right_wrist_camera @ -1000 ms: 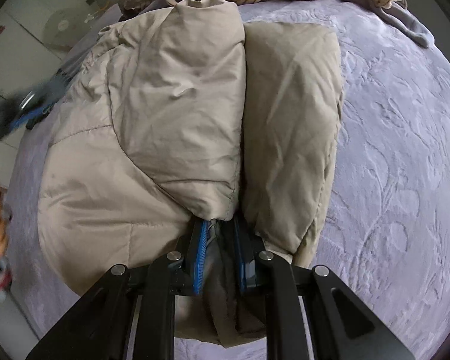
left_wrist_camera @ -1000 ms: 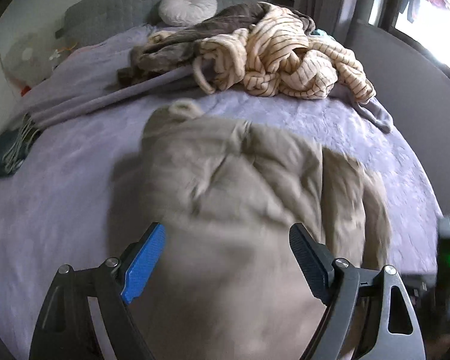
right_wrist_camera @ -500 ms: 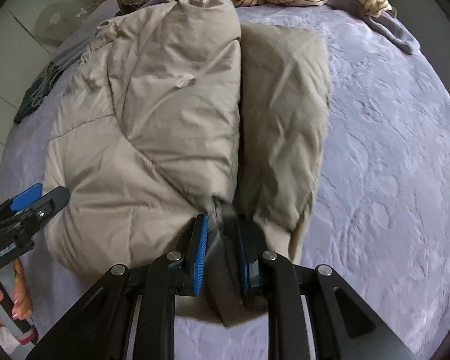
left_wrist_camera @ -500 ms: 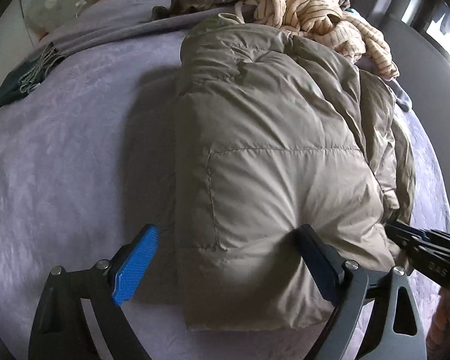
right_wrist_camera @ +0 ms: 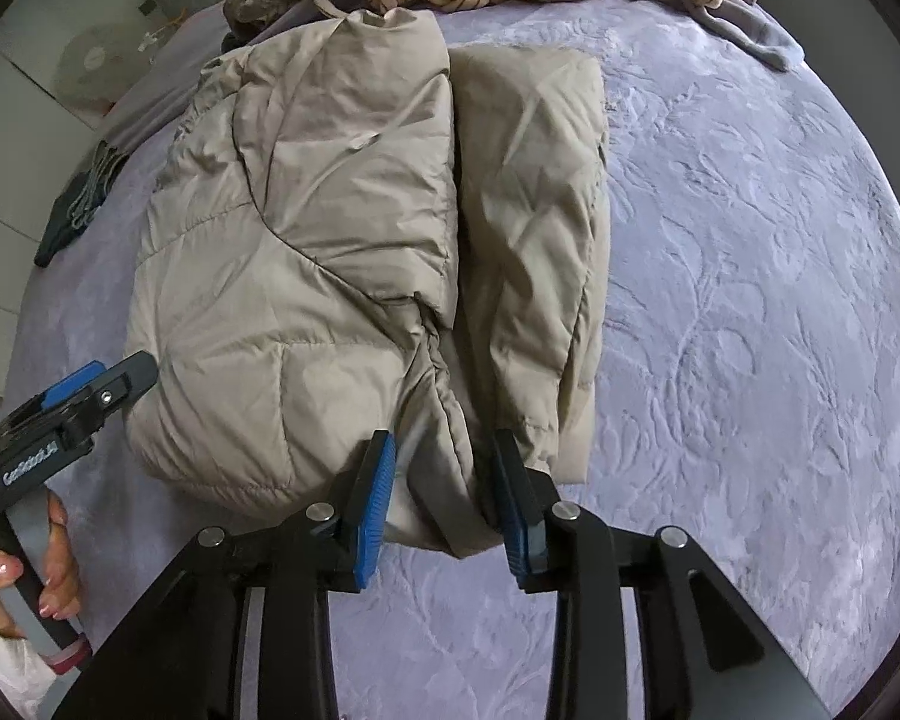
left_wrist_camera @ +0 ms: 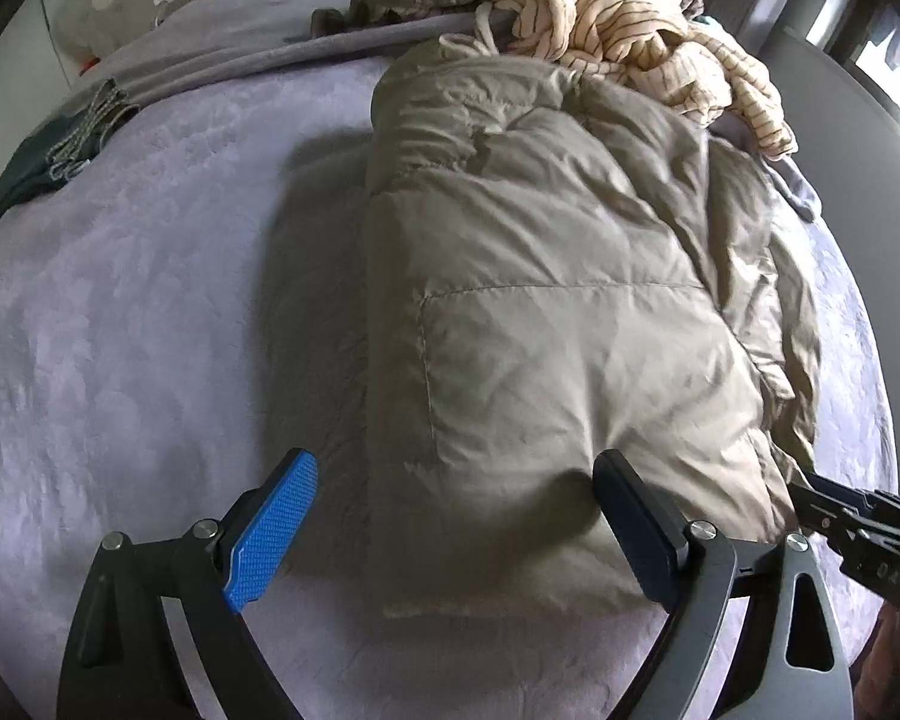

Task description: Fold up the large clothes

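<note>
Jacket (right_wrist_camera: pixel 354 228) folded on bed (right_wrist_camera: pixel 750 300); right tool (right_wrist_camera: pixel 444 504) just opening, apparently released; left tool (left_wrist_camera: pixel 450 534) wide, empty.

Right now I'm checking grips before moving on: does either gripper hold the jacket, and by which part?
Neither. The right gripper has just been opening off the jacket hem; the left gripper is open.
</note>
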